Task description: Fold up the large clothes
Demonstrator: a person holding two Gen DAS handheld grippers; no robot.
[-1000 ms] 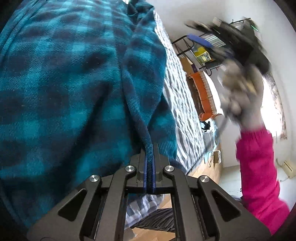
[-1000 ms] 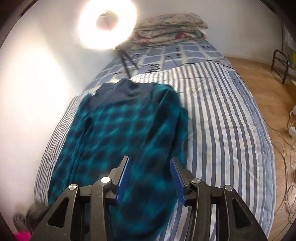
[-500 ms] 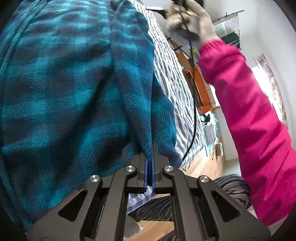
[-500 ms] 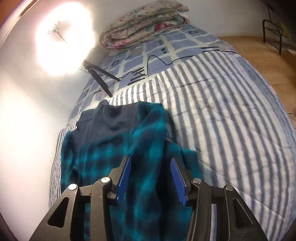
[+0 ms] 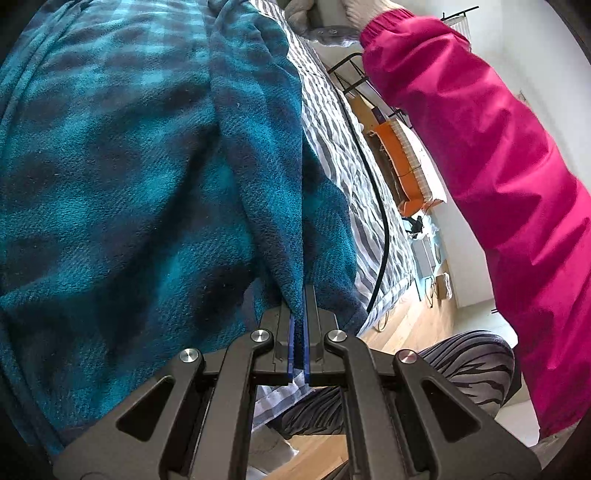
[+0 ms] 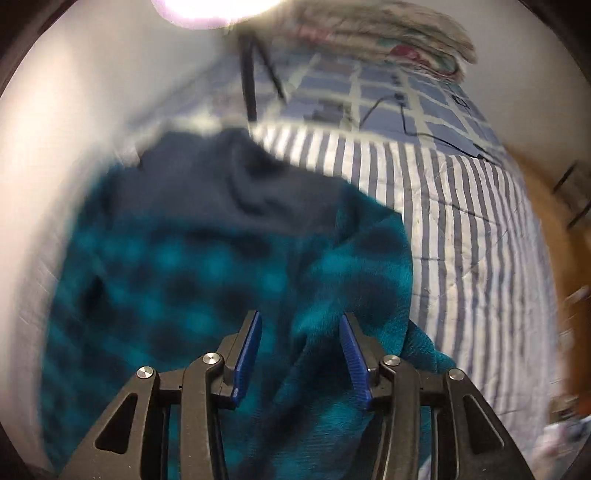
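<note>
A large teal and dark plaid fleece garment (image 5: 122,177) lies spread on a striped bed (image 5: 332,122). My left gripper (image 5: 300,314) is shut on a raised fold of its edge. In the right wrist view the same garment (image 6: 207,266) fills the lower left, with its dark navy collar part (image 6: 221,184) at the far end. My right gripper (image 6: 300,332) is open just above the fleece, a ridge of cloth between its blue pads (image 6: 248,343). The person's pink sleeve (image 5: 480,155) reaches across the left wrist view.
The striped bedcover (image 6: 461,229) lies to the right of the garment, with folded quilts (image 6: 388,33) and a ring light on a tripod (image 6: 255,66) at the head. A black cable (image 5: 380,229) crosses the bed. Wooden floor and a metal rack (image 5: 369,85) lie beyond.
My right gripper has dropped lower and forward toward the garment's upper part, still open. The pink sleeve has reached further across the left wrist view. The left gripper keeps its hold on the fold.
</note>
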